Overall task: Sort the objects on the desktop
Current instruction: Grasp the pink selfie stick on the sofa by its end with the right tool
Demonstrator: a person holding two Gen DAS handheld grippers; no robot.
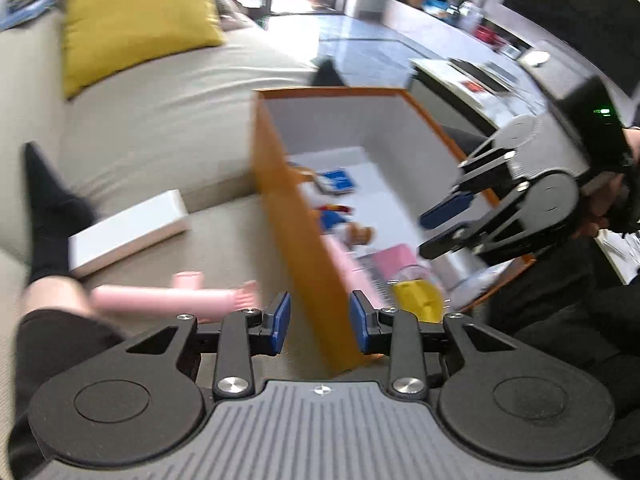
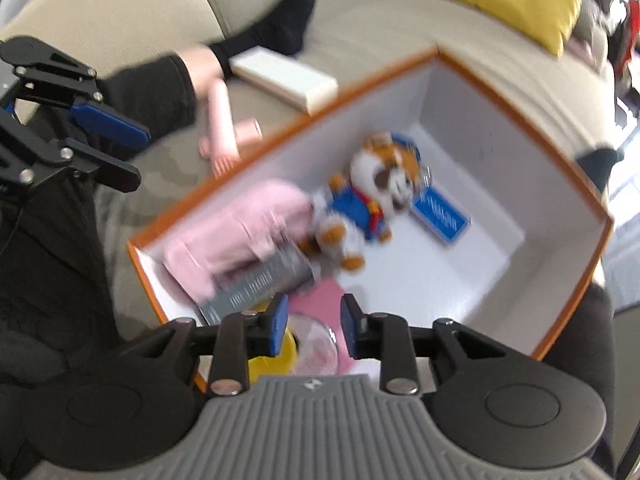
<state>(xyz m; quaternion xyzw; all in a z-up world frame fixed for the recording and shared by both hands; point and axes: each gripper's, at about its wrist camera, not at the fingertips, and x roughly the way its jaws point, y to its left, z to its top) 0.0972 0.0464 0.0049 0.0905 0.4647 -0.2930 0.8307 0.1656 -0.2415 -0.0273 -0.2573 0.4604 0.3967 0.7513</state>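
Over the orange box my right gripper hangs parted and empty, left gripper likewise; I'd grab the pink comb lying left of it next

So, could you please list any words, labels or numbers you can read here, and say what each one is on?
None can be read for certain.
Blue card in the orange box: white print, too blurred.
Grey packet beside the plush toy: white lettering, smeared by motion.
White box on the sofa: no print visible.
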